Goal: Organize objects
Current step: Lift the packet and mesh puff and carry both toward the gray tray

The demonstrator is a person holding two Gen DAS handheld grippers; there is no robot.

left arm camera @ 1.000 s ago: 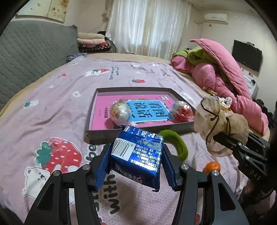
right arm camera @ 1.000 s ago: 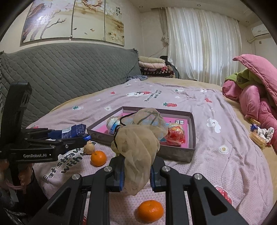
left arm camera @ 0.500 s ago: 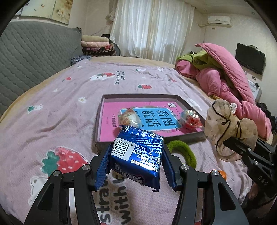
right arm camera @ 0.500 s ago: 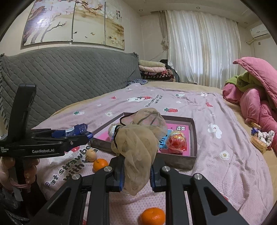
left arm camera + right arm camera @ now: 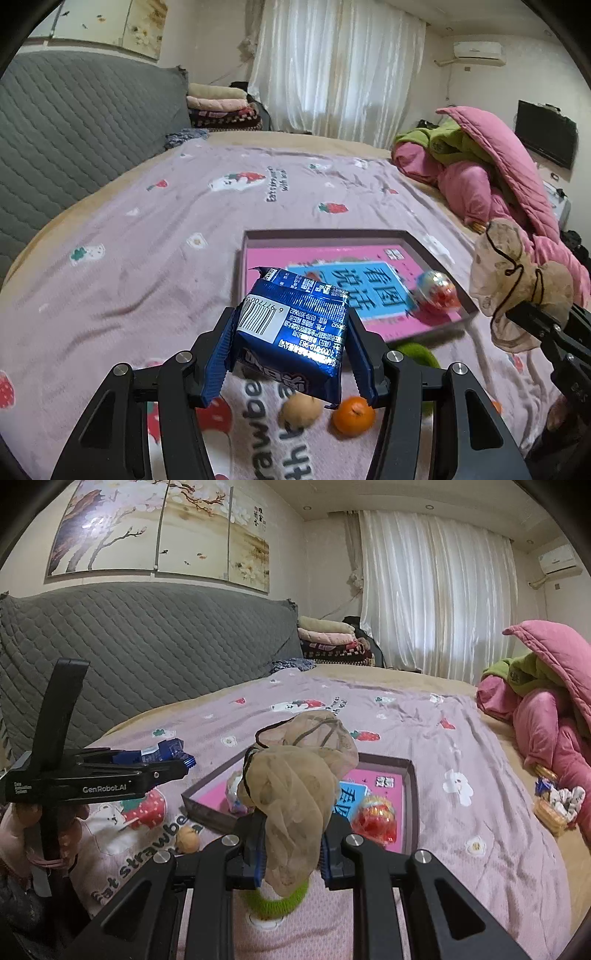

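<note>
1. Your left fingers (image 5: 364, 354) are part-open and clamped on the flanks of the blue snack packet (image 5: 295, 332); your right fingers (image 5: 327, 856) are pinched fully together on the beige mesh pouch (image 5: 299, 786). Both loads hang in the air above the bed (image 5: 129, 277).
2. You look to be mid-carry: each item is lifted and aimed at the grey box (image 5: 332, 233), where two foil-wrapped balls (image 5: 437, 291) already lie.
3. Next, I judge, you bring each load over the box rim, lower it onto a free patch, then release.
4. Compared with a second ago, both grips are unchanged, the box sits further right in your left view, and a tangerine (image 5: 352, 415) and a brown nut (image 5: 299, 410) now show beneath the packet.
</note>
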